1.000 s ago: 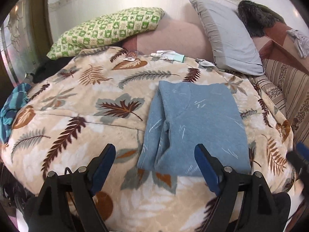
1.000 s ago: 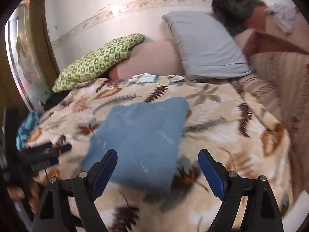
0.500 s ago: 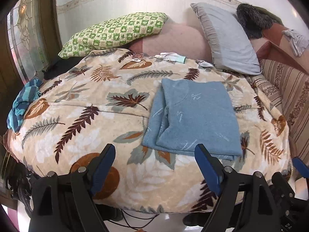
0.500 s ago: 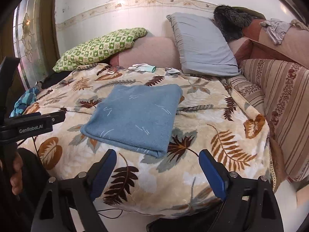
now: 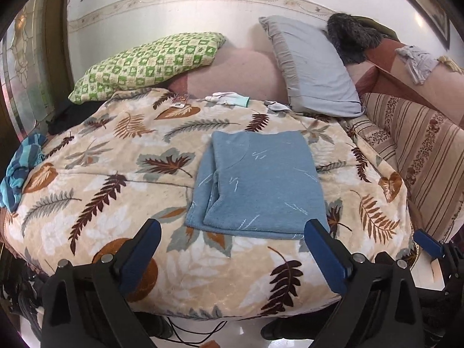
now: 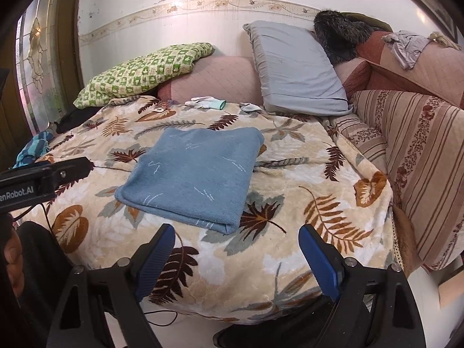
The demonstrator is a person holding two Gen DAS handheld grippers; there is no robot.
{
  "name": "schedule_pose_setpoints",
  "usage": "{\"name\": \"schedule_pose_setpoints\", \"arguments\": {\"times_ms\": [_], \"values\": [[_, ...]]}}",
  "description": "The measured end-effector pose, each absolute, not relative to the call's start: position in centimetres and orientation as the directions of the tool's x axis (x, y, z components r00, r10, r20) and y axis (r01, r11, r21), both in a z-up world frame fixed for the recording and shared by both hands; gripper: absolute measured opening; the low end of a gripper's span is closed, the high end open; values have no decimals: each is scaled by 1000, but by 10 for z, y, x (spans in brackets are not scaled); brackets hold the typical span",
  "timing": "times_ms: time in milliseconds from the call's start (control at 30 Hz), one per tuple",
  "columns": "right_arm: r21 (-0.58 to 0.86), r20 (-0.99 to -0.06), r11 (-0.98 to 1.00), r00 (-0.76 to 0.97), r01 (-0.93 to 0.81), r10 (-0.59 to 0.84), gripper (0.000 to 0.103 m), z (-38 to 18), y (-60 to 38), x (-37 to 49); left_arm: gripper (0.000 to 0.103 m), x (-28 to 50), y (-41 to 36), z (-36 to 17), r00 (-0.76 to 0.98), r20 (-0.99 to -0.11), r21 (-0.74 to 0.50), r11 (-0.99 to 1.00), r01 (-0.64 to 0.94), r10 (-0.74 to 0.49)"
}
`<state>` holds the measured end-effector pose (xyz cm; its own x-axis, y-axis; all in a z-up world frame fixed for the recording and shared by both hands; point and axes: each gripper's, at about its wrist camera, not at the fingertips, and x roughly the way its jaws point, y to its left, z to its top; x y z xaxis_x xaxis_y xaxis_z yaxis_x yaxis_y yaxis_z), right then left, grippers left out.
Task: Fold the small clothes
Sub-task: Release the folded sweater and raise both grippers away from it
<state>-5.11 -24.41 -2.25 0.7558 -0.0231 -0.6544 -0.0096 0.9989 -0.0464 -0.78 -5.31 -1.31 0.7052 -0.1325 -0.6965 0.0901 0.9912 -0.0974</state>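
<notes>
A folded blue garment (image 5: 258,182) lies flat on the leaf-patterned blanket (image 5: 116,203) in the middle of the bed; it also shows in the right wrist view (image 6: 194,174). My left gripper (image 5: 232,246) is open and empty, held back past the bed's near edge, short of the garment. My right gripper (image 6: 237,249) is open and empty too, back from the bed's near edge. The left gripper's body (image 6: 43,179) shows at the left of the right wrist view.
A green checked pillow (image 5: 148,63) and a grey pillow (image 5: 310,66) lean at the headboard. Small white and teal socks (image 5: 229,98) lie near them. A striped blue cloth (image 5: 20,168) hangs at the left edge. A striped sofa (image 5: 429,156) stands on the right.
Both grippers have pulled back from the bed, away from the folded garment. The garment lies unmoved, now farther from both grippers.
</notes>
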Motion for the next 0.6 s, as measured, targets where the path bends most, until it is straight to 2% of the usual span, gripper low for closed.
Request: {"name": "schedule_pose_setpoints", "arguments": {"times_ms": [600], "values": [[-61, -670, 998, 741, -9, -34, 89, -28, -242, -39, 99, 4, -55, -11, 699, -694, -125, 985, 123, -175]]}}
